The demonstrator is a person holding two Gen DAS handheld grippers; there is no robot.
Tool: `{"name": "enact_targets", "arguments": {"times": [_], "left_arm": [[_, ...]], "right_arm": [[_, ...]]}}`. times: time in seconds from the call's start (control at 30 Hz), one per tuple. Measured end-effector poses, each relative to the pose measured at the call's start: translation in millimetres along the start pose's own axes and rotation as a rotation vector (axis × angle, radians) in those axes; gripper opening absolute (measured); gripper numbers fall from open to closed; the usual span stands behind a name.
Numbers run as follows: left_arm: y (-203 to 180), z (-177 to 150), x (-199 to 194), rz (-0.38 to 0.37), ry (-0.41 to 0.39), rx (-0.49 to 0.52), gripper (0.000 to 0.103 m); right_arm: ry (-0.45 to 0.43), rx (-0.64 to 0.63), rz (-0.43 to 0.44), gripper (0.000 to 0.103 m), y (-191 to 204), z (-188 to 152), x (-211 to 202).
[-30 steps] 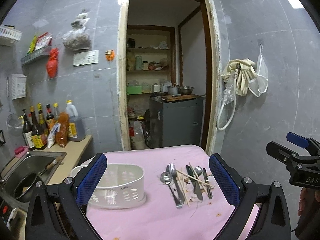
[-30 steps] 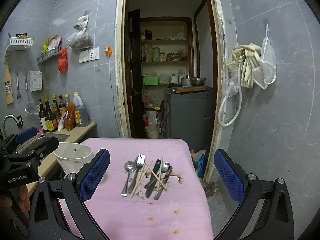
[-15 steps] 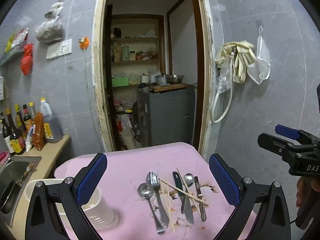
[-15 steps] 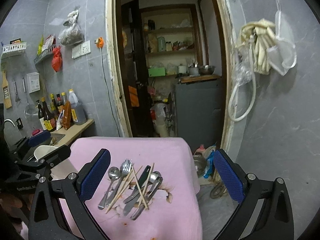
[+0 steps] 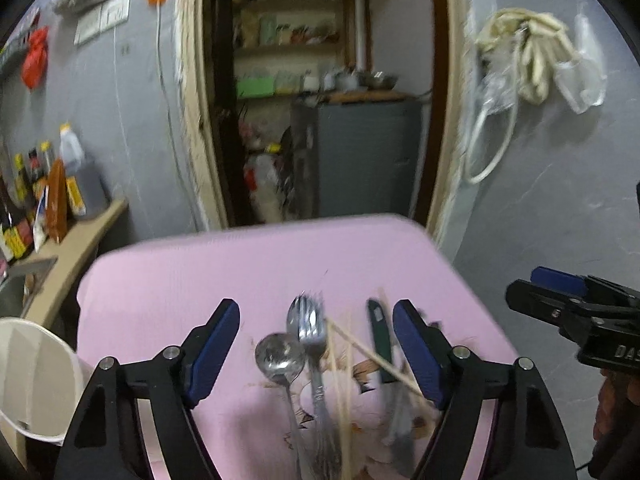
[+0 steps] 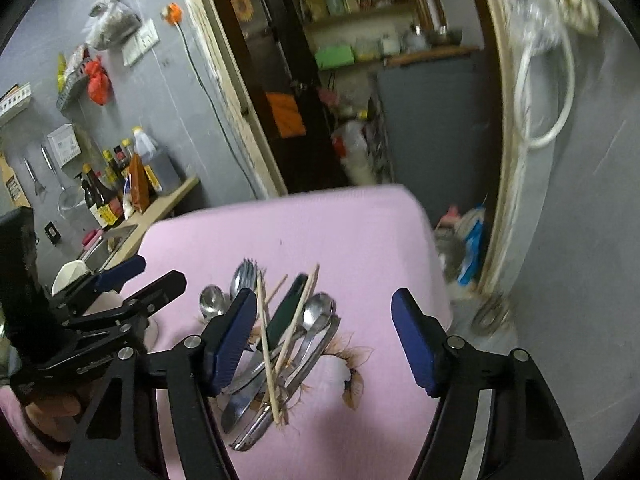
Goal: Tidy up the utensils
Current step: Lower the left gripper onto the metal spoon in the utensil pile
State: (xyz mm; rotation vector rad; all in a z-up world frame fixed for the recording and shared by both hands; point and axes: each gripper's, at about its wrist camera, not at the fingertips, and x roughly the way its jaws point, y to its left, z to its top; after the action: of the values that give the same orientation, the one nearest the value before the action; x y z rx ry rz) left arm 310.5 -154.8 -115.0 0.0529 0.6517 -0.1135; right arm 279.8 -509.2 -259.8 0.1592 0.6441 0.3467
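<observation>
The left gripper [image 5: 316,344] hangs over the pink-covered desk [image 5: 248,264], jaws apart and holding nothing, framing the near end of a pile of utensils [image 6: 276,344]. In that pile a spoon [image 5: 279,356] lies just beside a fork [image 5: 311,332], with chopsticks [image 5: 360,350] crossing a dark-handled knife [image 5: 378,340]. The right gripper [image 6: 324,340] is likewise over the pile, jaws apart and empty. A white basket [image 5: 28,376] stands at the desk's left edge, apart from the utensils. Both views are motion-blurred
</observation>
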Motion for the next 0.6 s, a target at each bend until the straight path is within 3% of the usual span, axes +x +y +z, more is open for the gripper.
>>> {"name": "enact_targets", "arguments": {"times": [0.27,0.6], "left_arm": [[14.8,-12.7,50.3,0.056,0.142,-0.056,0.074],[27.2,-21.9,84.9,0.051,0.257,-0.104,0.067]], "right_arm": [[0.148,0.036,0.008,0.053,4.6,-16.8,63.5],[0.272,0.070,-0.012,0.043,8.1,-32.5,97.5]]}}
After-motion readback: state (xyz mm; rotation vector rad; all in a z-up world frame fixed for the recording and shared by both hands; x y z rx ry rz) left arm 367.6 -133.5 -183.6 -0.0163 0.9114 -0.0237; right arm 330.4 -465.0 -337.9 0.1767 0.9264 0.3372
